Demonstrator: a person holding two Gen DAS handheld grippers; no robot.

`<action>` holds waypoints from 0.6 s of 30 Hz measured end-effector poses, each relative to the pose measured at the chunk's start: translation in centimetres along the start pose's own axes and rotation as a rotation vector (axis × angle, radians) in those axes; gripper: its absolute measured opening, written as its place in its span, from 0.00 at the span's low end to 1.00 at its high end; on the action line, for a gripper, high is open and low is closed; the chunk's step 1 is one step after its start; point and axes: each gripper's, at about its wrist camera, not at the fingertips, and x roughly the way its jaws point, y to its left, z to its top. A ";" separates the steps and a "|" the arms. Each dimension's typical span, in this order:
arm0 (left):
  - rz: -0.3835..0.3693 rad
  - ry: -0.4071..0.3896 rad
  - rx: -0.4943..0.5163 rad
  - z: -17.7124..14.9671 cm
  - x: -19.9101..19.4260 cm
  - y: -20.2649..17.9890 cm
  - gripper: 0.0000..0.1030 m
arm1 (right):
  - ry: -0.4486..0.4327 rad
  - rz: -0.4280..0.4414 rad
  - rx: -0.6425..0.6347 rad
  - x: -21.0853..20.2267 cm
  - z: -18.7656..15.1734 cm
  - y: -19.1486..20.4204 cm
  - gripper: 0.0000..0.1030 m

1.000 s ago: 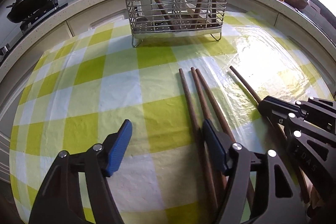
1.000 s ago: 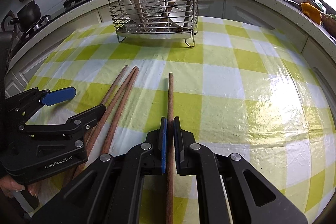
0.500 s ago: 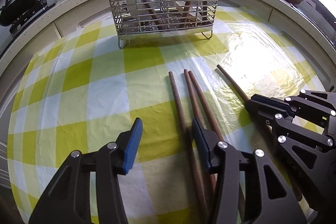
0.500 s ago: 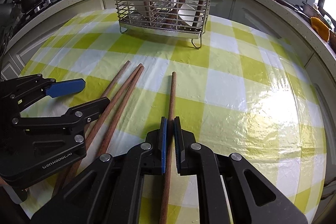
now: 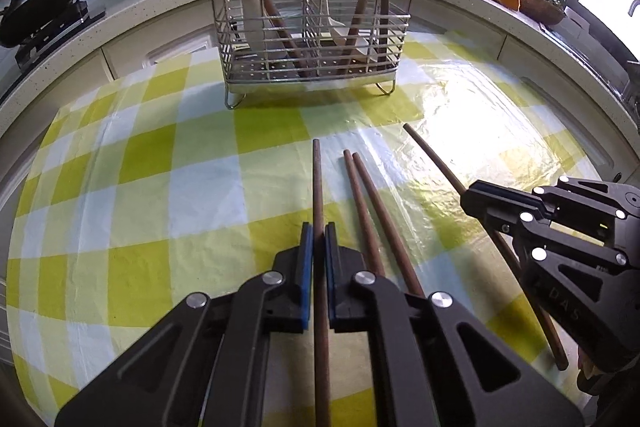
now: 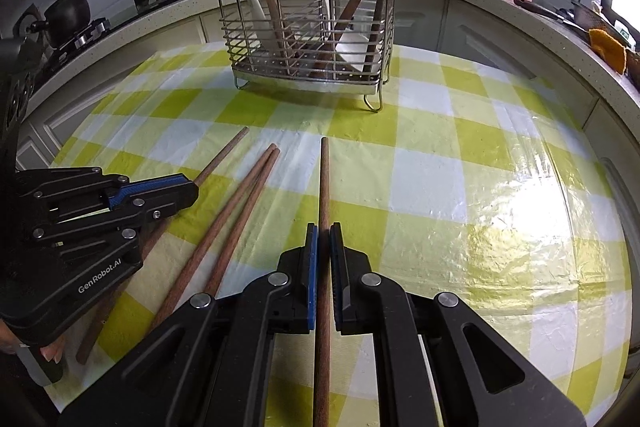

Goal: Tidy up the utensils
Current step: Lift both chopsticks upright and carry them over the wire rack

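Left wrist view: the left gripper (image 5: 319, 239) has just been closing, and its blue pads now pinch a brown wooden chopstick (image 5: 318, 183) lying along the line of the jaws. Its far end points straight ahead at the wire utensil rack (image 5: 312, 27), probably so it can be carried there lengthwise and tipped in. Two loose chopsticks (image 5: 370, 211) lie together just right of the jaws on the checked tablecloth (image 5: 140, 187). Farther right, the right gripper (image 5: 470, 195) clamps another stick.

Right wrist view: the right gripper (image 6: 323, 239) is closed narrowly on its own chopstick (image 6: 324, 179) (same grip, part way along the shaft), long axis running forward toward the rack (image 6: 308, 27). The loose pair (image 6: 240, 223) lies left of the jaws, then the left gripper (image 6: 188, 189).
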 end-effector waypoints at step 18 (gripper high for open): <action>0.039 -0.265 -0.053 2.8 -10.9 2.3 0.06 | -0.249 0.040 0.047 -8.4 3.7 -0.4 0.07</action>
